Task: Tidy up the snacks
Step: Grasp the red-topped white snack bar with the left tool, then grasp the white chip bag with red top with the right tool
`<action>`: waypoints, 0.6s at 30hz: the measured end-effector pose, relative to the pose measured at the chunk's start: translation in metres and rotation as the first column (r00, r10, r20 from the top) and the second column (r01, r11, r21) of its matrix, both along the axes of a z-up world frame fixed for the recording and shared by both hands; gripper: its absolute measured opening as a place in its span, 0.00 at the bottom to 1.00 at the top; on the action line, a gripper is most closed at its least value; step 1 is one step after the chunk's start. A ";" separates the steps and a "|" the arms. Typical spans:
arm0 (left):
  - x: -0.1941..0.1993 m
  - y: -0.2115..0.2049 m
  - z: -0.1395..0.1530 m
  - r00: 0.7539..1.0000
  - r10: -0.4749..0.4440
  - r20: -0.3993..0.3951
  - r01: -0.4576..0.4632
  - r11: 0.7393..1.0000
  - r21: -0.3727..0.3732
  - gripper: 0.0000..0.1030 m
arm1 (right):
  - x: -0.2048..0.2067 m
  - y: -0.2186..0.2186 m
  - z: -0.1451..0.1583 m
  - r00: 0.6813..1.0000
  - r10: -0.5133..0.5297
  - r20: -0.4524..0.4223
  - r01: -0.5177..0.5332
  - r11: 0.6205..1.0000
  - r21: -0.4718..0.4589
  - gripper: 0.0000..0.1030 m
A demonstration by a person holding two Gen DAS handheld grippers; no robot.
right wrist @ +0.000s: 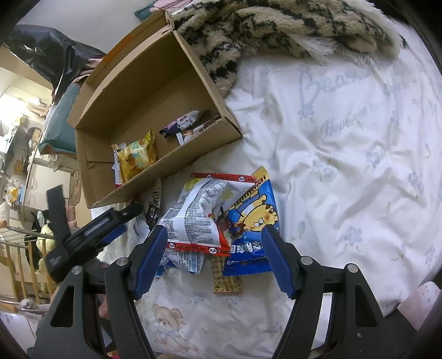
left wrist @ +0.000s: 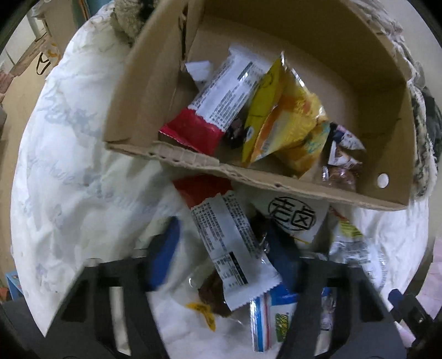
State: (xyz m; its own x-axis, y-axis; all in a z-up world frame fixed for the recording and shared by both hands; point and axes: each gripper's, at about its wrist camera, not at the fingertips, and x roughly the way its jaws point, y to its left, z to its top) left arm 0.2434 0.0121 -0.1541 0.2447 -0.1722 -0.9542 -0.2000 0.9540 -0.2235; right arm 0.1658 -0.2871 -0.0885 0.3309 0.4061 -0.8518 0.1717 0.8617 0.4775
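Observation:
A cardboard box [left wrist: 276,187] lies on the bed holding a red-and-white bar [left wrist: 221,102], a yellow bag [left wrist: 287,121] and small packets [left wrist: 342,154]. In front of it is a loose pile of snacks. My left gripper [left wrist: 223,229] points down over the pile, and a white bar wrapper with a red end [left wrist: 229,243] lies between its blue pads; the left pad [left wrist: 163,256] stands clear of it. My right gripper [right wrist: 214,230] is open above a blue cartoon-tiger bag [right wrist: 254,210] and a crumpled white-and-red bag [right wrist: 193,218], touching neither. The left gripper [right wrist: 91,237] shows at the left of the right wrist view.
A white printed bedsheet [right wrist: 345,138] covers the bed. A fluffy patterned blanket [right wrist: 276,24] lies behind the box [right wrist: 154,110]. A white packet with a round black stamp [left wrist: 292,215], a blue-and-white packet [left wrist: 273,317] and a brown snack [left wrist: 212,292] are in the pile. Room clutter [right wrist: 25,165] stands beyond the bed's edge.

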 end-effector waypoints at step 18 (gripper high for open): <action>-0.091 0.029 0.082 0.997 -0.063 0.054 0.061 0.998 0.032 0.26 | 0.000 -0.027 0.001 0.995 -0.098 -0.016 0.099 0.992 0.079 0.71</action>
State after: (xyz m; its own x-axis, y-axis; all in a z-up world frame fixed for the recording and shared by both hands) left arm 0.1522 0.0414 -0.0720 0.2865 -0.1596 -0.9447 -0.1289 0.9707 -0.2030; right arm 0.1661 -0.3143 -0.0873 0.3623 0.4390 -0.8222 0.2602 0.7994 0.5415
